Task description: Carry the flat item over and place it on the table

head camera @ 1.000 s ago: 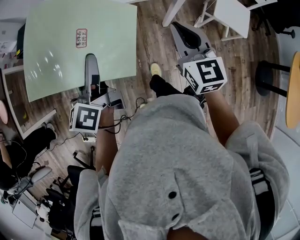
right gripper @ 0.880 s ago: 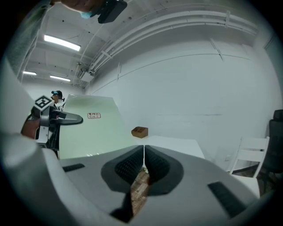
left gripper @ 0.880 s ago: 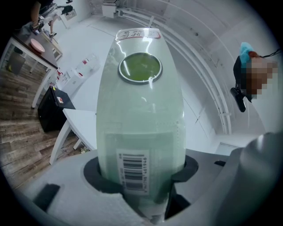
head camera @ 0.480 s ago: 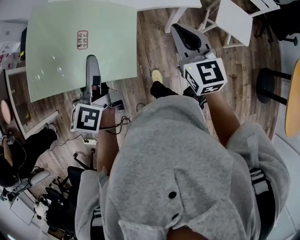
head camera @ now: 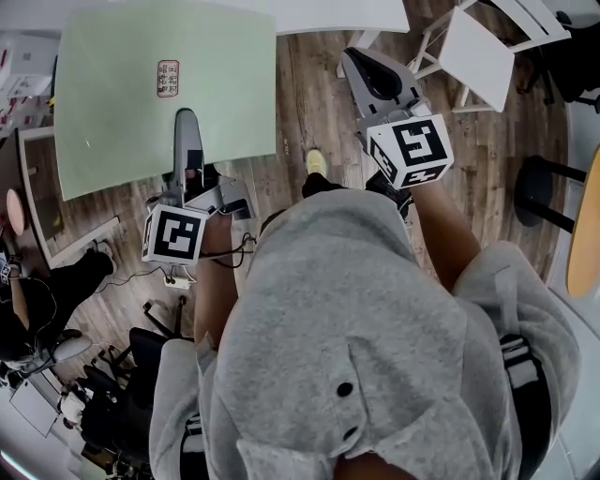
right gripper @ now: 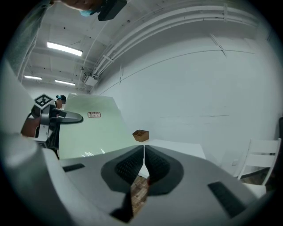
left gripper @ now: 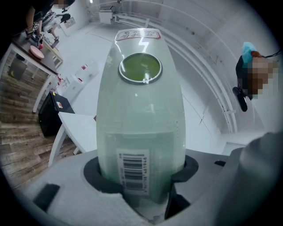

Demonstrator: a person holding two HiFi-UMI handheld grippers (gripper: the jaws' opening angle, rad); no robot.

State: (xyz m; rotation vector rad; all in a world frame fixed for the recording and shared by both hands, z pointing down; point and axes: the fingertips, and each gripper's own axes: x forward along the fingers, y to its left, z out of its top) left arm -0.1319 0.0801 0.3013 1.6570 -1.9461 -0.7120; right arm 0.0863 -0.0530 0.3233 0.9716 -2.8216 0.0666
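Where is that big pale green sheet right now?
In the head view's upper left, the pale green sheet hangs over the wooden floor, its near edge clamped in the left gripper, with a white table beyond.

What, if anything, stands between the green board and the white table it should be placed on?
Nothing visible blocks the way from the green board to the white table. A small brown box sits on the table, and a white chair stands off to one side.
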